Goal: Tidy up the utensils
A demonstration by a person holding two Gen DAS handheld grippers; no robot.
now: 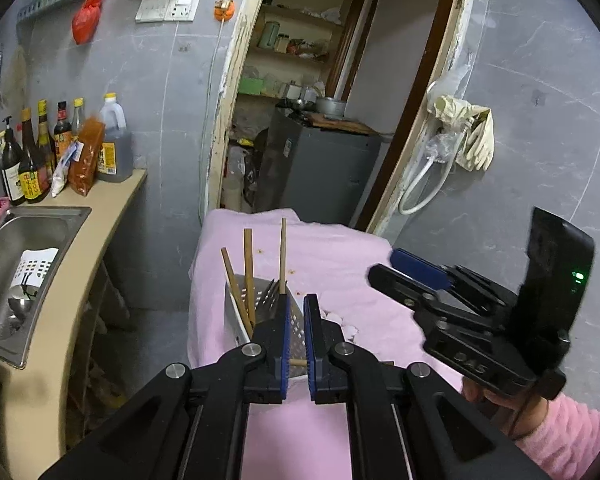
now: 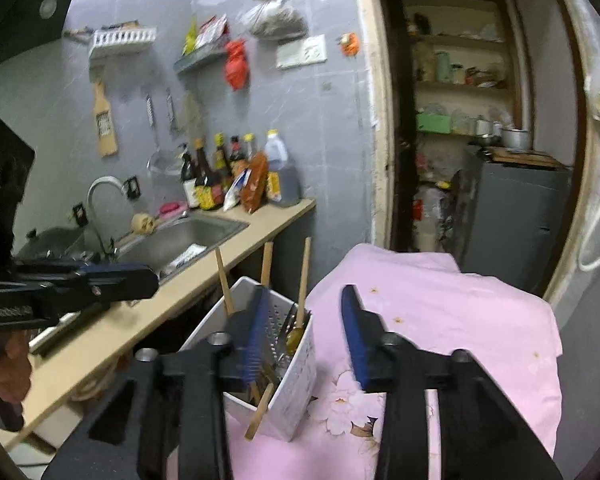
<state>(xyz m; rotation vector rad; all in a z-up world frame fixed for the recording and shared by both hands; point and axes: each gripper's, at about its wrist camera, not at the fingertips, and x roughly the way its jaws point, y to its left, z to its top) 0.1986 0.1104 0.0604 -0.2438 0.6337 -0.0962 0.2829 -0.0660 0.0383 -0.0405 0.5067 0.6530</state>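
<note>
A white perforated utensil holder (image 2: pixel 296 384) stands on the pink cloth (image 2: pixel 440 320), holding several wooden chopsticks (image 2: pixel 305 276) and metal forks and spoons. It also shows in the left wrist view (image 1: pixel 244 312). My left gripper (image 1: pixel 296 304) is above the holder, shut on a wooden chopstick (image 1: pixel 298 362) that crosses between its blue pads. My right gripper (image 2: pixel 304 300) is open and empty, its left finger (image 2: pixel 256 328) over the holder. A chopstick (image 2: pixel 260 412) pokes out at the holder's base.
A steel sink (image 1: pixel 24 264) sits in the beige counter (image 2: pixel 172 304) at left, with sauce bottles (image 1: pixel 40 152) at its back. A doorway to a pantry with a grey cabinet (image 1: pixel 312 168) lies behind the table. Grey tiled walls surround.
</note>
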